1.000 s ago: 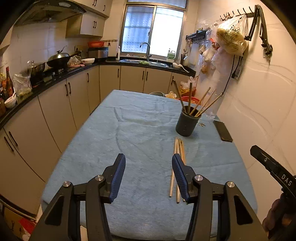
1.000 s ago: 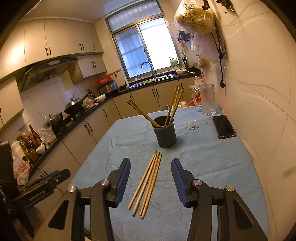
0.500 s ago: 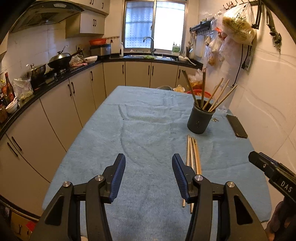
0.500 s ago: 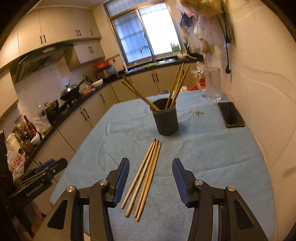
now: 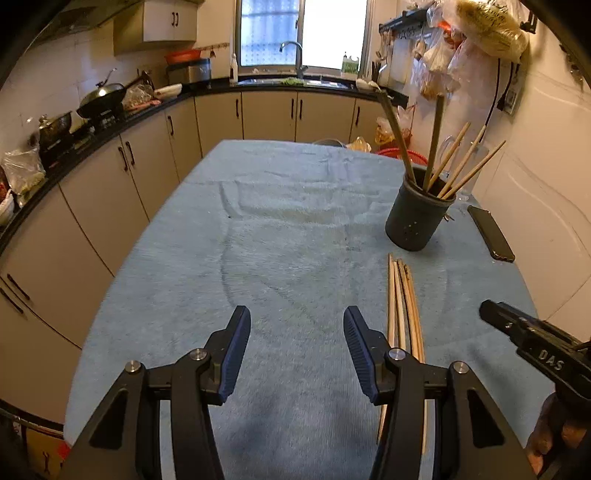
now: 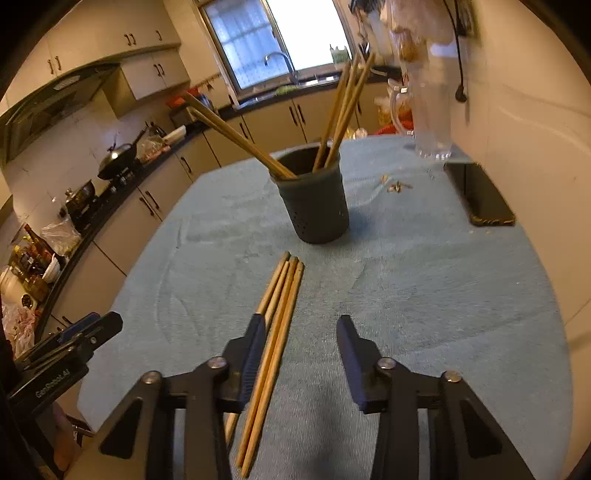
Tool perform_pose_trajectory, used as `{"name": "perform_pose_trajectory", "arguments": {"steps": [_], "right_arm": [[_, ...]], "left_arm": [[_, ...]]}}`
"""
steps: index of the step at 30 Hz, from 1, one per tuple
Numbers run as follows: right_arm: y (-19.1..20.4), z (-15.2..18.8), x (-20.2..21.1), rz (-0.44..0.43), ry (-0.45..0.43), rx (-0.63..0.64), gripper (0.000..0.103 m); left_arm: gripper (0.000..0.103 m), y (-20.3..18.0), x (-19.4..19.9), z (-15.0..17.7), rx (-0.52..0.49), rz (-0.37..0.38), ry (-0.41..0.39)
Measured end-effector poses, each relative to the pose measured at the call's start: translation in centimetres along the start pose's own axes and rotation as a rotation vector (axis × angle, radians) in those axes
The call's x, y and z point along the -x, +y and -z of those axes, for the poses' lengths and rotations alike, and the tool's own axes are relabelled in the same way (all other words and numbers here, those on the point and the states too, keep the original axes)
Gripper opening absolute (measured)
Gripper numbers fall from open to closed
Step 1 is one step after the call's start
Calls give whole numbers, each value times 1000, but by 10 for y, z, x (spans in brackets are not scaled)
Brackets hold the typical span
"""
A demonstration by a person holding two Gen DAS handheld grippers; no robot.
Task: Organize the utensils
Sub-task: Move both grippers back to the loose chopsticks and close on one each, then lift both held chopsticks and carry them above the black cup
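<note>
Wooden chopsticks [image 6: 277, 314], four of them, lie side by side in a tight bundle on the blue towel-like cloth [image 6: 424, 288] that covers the table, their far tips pointing at a dark perforated holder [image 6: 317, 199] just beyond them; in the left wrist view the same bundle [image 5: 400, 302] runs toward that holder [image 5: 419, 218]. The holder stands upright and already carries more chopsticks [image 6: 343, 110], leaning out to both sides of its rim. The right gripper [image 6: 301, 354] hangs over the near part of the loose bundle with its jaws apart; they have just been closing, some of the sticks lie between them close against the left pad, and the pads do not press on any stick. The left gripper [image 5: 295, 350] is released too, jaws wide over bare cloth, with the bundle just beside its right finger [image 5: 360, 350]. A black phone [image 6: 480, 195] lies flat near the wall, well apart from the holder, and a clear glass jug [image 6: 430, 122] stands behind it. Small scraps [image 6: 397, 186] dot the cloth between holder and phone. Beyond the table run beige cabinets [image 5: 269, 114], a sink [image 5: 291, 79] beneath a bright window [image 5: 303, 33], and a wok [image 5: 103, 98] on the counter at left
</note>
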State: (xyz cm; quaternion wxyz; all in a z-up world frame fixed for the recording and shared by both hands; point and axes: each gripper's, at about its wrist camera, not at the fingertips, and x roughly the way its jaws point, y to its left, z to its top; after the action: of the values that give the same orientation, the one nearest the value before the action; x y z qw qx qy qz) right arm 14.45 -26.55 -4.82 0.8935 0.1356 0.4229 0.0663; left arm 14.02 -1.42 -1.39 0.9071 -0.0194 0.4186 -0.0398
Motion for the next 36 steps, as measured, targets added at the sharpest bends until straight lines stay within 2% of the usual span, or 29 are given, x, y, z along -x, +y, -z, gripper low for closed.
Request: {"name": "perform_pose_trajectory", "arguments": {"steps": [2, 7, 13, 17, 20, 28, 32, 36], "right_arm": [[0, -3, -14, -16, 30, -4, 36], [4, -15, -52, -40, 95, 12, 23], [4, -31, -99, -28, 189, 5, 20], [4, -33, -116, -12, 228, 6, 15], [6, -31, -121, -16, 245, 11, 14], [12, -40, -132, 41, 245, 38, 11], [-7, -40, -125, 78, 236, 17, 10], [-33, -35, -111, 117, 225, -10, 9]], "left_arm": [[53, 0, -9, -4, 2, 15, 17], [53, -4, -32, -12, 9, 48, 67], [53, -11, -54, -24, 28, 106, 114], [53, -16, -63, -26, 21, 109, 127], [53, -18, -70, -27, 18, 118, 142], [53, -30, -82, -36, -19, 152, 165], [53, -44, -104, -45, -31, 217, 237], [53, -62, -122, -48, -73, 234, 287]]}}
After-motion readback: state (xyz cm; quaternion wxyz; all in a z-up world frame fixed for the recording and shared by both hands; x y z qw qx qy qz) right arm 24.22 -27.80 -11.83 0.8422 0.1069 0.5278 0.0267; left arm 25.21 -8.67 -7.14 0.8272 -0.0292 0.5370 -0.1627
